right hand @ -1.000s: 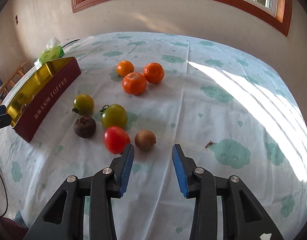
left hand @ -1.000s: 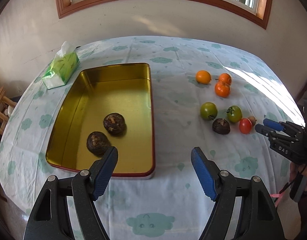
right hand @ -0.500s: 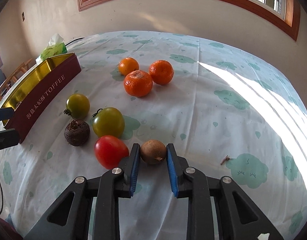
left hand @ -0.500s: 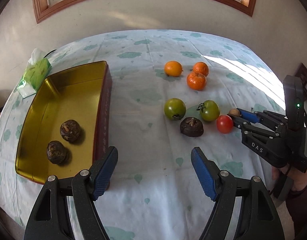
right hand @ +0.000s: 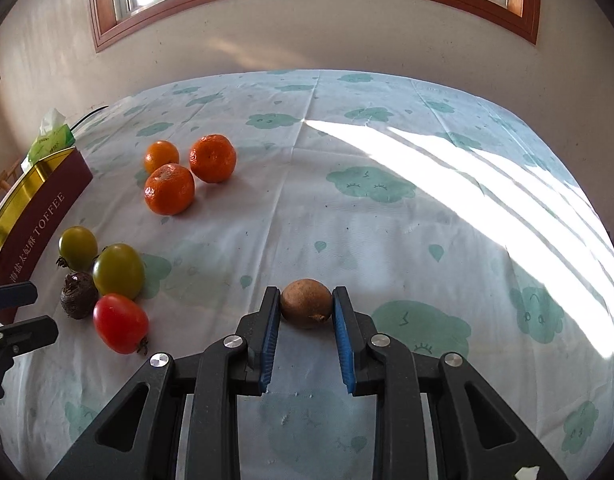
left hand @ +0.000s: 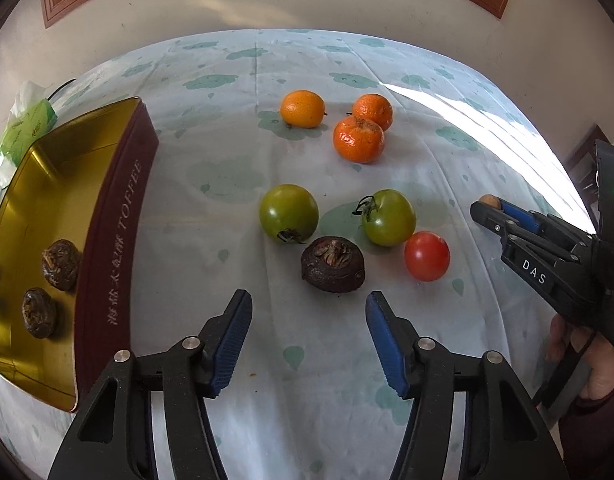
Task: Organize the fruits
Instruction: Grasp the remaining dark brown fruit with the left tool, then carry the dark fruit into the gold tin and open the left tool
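Observation:
My left gripper (left hand: 308,300) hangs over the tablecloth with its jaws closing and nothing between them. A dark brown water chestnut (left hand: 333,265) lies just beyond its fingertips, beside two green tomatoes (left hand: 289,213) (left hand: 389,217) and a red tomato (left hand: 427,255). Three oranges (left hand: 359,139) sit farther back. The gold toffee tin (left hand: 47,184) at the left holds two more dark chestnuts (left hand: 61,258). My right gripper (right hand: 305,294) is shut on a small brown fruit (right hand: 305,308), to the right of the red tomato (right hand: 121,323).
A green tissue pack (left hand: 25,132) lies behind the tin at the table's far left. A hand (left hand: 599,368) holds the right gripper (left hand: 487,204) at the right edge of the left wrist view. Sunlight falls across the cloth (right hand: 467,184) on the right.
My left gripper swung right from over the tin to the fruit group and its jaws narrowed. My right gripper closed on the small brown fruit and carried it away from the red tomato.

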The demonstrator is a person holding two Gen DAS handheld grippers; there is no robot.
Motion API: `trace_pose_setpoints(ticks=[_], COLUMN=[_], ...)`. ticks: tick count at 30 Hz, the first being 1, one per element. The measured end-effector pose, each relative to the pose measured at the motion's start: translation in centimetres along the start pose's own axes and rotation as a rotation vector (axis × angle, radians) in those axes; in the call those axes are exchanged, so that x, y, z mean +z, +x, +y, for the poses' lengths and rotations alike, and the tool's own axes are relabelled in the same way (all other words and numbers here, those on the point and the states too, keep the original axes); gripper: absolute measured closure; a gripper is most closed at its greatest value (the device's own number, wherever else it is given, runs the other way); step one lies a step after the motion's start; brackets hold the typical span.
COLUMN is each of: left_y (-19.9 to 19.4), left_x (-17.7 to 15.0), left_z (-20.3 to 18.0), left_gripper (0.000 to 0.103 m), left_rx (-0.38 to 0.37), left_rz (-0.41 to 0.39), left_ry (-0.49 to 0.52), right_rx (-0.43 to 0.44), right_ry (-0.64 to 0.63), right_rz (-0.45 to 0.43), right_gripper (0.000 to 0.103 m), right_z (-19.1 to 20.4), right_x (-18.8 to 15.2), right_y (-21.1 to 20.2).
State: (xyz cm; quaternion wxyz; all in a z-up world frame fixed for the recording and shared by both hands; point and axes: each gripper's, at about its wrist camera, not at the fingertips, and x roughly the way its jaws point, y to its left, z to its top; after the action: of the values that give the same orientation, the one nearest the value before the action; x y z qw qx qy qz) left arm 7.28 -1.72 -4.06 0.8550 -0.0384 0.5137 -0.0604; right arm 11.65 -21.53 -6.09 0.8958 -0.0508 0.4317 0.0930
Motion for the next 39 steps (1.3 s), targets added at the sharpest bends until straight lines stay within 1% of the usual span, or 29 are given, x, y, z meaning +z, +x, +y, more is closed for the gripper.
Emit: trace_pose_setpoints(ticks=[1,6,7,8,11,22,25,28,31,34,39], left_y=[0.3,1.5,1.6,1.8,2.0,0.6,-0.4,-1.9,-3.8,-5.7,-7.6], left_x=[0.1,1.0,1.2,1.3,1.4,-0.5,-0.8,-0.6,-0.1,0.6,1.3], left_z=[-0.2,-1.0,-1.1,-1.2,-1.2,-0.4,-0.1,0.3,1.4,3.5,8.7], left_gripper=[0.048,0.049,0.052,0.057,0.066,0.067,0.067,0.067,0.067,0.067,0.067], left_rx=[-0.004,-0.020,-0.022,-0.014,0.002,0.002,0.000,-0.002,0.008,0.035,0.123], left_rz=[0.007,0.021,0.017,0.014,0.010,0.024,0.013,-0.022,-0.070,-0.113,-0.157], left_ry=[0.002,-0.009,-0.009,-0.008,-0.006,0.007,-0.004,-0.007,-0.020,-0.052,-0.122], right_rx=[0.001,0.017,0.016,0.014,0.017,0.002,-0.001,-0.001,-0.001,-0.001,-0.003], right_ry=[0.001,0.014,0.013,0.012,0.014,0.001,0.000,-0.001,-0.001,-0.001,-0.002], right_rz=[0.000,-0.001,-0.001,-0.001,-0.001,0.001,0.001,0.001,0.001,0.001,0.001], right_gripper=[0.079,0.078,0.078,0.078,0.078,0.078,0.078,0.078,0.078,0.078,0.078], right_z=[0.0,-0.3,-0.2,-0.2,-0.2,0.0,0.1,0.1,0.1,0.1,0.1], right_x=[0.0,-0.1,-0.1,-0.1,-0.1,0.0,0.0,0.0,0.0,0.0,-0.1], right_y=[0.0,0.0,-0.1,0.0,0.0,0.1,0.1,0.1,0.1,0.1,0.2])
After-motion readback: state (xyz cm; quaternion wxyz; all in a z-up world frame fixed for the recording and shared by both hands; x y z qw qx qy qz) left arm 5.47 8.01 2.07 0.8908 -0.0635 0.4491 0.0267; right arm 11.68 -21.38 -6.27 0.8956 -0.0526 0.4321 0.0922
